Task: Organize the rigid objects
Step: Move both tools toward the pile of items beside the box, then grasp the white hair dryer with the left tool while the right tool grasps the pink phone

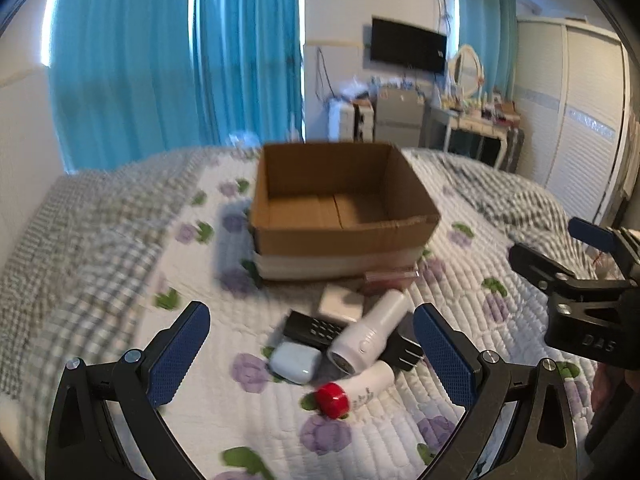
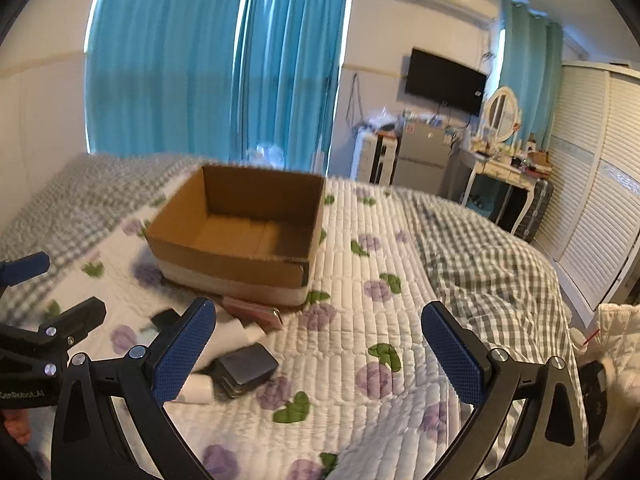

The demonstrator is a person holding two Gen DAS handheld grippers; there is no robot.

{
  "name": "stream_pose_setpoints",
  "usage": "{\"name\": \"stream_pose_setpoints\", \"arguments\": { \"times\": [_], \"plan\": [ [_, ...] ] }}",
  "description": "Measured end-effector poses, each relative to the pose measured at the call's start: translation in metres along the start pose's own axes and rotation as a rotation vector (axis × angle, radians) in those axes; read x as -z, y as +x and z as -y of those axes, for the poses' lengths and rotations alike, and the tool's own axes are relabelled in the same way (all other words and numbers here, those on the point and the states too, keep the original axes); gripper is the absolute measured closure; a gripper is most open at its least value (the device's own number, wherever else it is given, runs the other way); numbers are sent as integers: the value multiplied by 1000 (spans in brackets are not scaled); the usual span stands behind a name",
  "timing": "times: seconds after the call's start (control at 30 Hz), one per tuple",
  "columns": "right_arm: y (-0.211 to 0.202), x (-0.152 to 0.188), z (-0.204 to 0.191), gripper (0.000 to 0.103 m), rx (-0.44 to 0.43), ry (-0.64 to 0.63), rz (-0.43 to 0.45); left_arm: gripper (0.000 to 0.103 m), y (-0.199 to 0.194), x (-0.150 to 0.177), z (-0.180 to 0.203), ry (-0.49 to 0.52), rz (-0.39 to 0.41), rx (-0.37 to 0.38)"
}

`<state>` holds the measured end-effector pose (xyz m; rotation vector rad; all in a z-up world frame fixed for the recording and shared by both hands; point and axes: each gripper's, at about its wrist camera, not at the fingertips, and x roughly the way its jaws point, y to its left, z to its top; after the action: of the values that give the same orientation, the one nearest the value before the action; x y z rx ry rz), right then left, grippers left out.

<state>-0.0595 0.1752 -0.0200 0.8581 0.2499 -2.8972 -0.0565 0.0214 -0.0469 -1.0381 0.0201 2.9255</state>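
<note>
An open, empty cardboard box [image 1: 340, 200] stands on the bed; it also shows in the right wrist view [image 2: 240, 232]. In front of it lies a pile: a white cylinder device [image 1: 372, 336], a black remote [image 1: 316, 330], a pale blue case [image 1: 294, 362], a white bottle with a red cap [image 1: 332, 400], a white square block [image 1: 342, 304], a pink flat box [image 1: 390, 278] and a black pronged piece [image 1: 404, 350]. My left gripper [image 1: 312, 354] is open, low over the pile. My right gripper [image 2: 320, 352] is open and empty over the quilt, with a dark grey box [image 2: 246, 366] at its left finger.
The bed carries a white quilt with purple flowers [image 2: 360, 300] and a checked blanket [image 2: 480, 280]. The right gripper's body [image 1: 580, 292] shows at the right of the left wrist view. Blue curtains, a dresser [image 2: 504, 168] and a wardrobe stand behind.
</note>
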Motion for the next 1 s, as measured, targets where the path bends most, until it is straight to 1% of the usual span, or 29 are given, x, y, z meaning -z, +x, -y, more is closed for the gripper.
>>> {"name": "stream_pose_setpoints", "arguments": {
  "times": [0.13, 0.2, 0.23, 0.27, 0.3, 0.37, 0.43, 0.47, 0.5, 0.57, 0.6, 0.67, 0.73, 0.9, 1.0],
  "plan": [
    [42, 8, 5, 0, -11, -25, -112, 5, 45, 9, 21, 65, -91, -14],
    [62, 17, 9, 0, -33, -13, -164, 16, 63, 14, 27, 85, -134, -9],
    [68, 21, 10, 0, -40, -6, -180, 20, 72, 17, 30, 94, -156, -3],
    [73, 26, 12, 0, -48, 4, -198, 28, 81, 20, 33, 102, -180, 6],
    [78, 31, 14, 0, -56, 13, -213, 33, 90, 22, 35, 108, -203, 21],
    [84, 36, 17, 0, -73, 32, -234, 34, 100, 26, 38, 112, -225, 52],
    [89, 39, 21, 0, -87, 54, -246, 35, 106, 28, 41, 118, -227, 59],
    [91, 39, 23, 0, -94, 67, -252, 38, 110, 29, 42, 129, -229, 54],
    [92, 39, 23, 0, -98, 73, -255, 45, 113, 29, 43, 139, -241, 54],
    [94, 40, 23, 0, -107, 85, -261, 54, 122, 34, 43, 143, -284, 77],
    [95, 41, 23, 0, -110, 87, -265, 55, 125, 37, 43, 151, -297, 77],
    [96, 42, 21, 0, -107, 82, -272, 55, 122, 39, 43, 168, -294, 74],
    [96, 42, 19, 0, -104, 72, -274, 56, 118, 37, 39, 154, -292, 85],
    [97, 40, 11, 0, -108, 43, -275, 56, 87, 18, 20, 90, -213, 69],
    [98, 35, 1, 0, -105, 27, -269, 56, 80, 4, 2, 49, -181, 28]
  ]
}}
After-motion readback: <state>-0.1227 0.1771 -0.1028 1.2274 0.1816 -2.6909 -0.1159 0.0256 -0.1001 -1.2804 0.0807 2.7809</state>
